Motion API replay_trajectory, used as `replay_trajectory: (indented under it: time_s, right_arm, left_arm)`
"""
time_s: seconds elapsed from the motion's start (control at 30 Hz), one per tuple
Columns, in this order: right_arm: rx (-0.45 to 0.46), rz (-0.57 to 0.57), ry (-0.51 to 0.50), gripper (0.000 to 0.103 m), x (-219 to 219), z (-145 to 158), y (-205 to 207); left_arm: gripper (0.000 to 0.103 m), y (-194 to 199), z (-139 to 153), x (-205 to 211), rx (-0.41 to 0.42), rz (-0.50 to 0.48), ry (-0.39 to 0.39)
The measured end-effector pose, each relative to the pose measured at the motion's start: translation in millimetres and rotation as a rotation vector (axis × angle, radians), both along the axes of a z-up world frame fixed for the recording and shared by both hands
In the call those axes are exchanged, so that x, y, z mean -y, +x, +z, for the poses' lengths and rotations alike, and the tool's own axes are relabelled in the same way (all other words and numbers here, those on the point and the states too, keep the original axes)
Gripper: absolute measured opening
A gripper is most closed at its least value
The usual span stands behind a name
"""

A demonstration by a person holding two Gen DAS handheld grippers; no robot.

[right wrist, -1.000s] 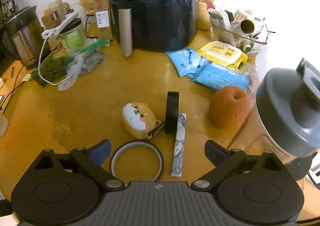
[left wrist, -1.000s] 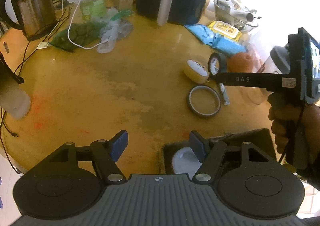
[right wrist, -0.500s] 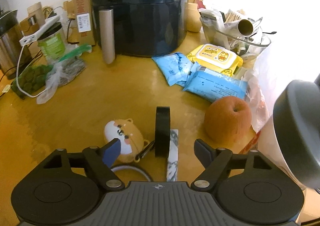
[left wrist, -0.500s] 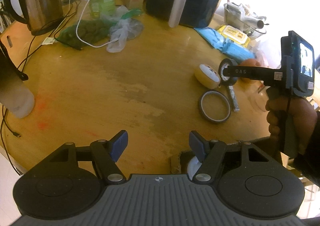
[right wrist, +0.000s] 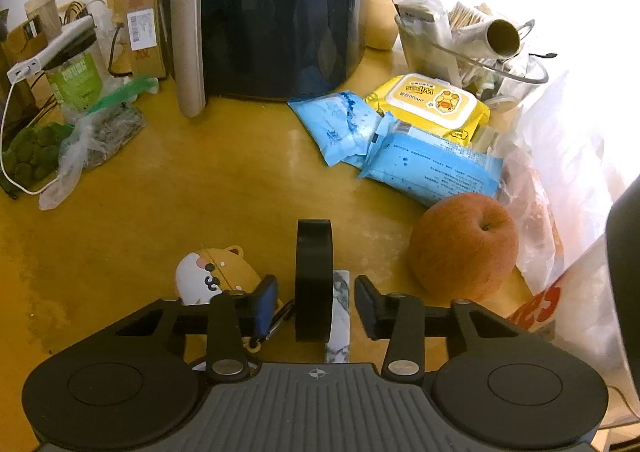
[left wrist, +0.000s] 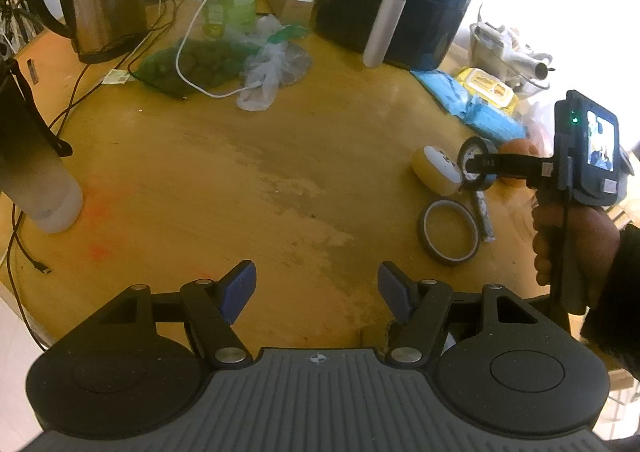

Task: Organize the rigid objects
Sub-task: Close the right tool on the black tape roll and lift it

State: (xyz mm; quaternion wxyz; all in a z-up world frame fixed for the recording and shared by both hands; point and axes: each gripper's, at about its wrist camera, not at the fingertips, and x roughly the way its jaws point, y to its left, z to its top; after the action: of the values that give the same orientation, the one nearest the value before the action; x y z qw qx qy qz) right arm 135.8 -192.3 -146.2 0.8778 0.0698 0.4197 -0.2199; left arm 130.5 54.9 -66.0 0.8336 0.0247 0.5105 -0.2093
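I am holding my right gripper (right wrist: 315, 302) around the black roll of tape (right wrist: 314, 279) standing upright on the yellow wooden table (right wrist: 224, 188), its fingers spread either side without touching, beside a bear-shaped yellow case (right wrist: 214, 274). My left gripper (left wrist: 316, 286) is hovering with fingers apart, gripping nothing.

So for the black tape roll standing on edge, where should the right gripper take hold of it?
Across its two flat faces, coming in along the tabletop from the near side. The black tape roll stands upright with its tread toward the right gripper, whose open fingers flank it, one per face. The shiba case crowds the left finger, so centre carefully before closing.
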Motion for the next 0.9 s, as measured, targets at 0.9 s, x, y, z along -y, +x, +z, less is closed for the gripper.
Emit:
replay_trajectory:
  time_s: [0.9]
  right_arm:
    - [0.035,0.062,0.038,0.020,-4,42,-27]
  left_arm:
    - [0.067,-13,6,13,0.012,-0.023,0.008]
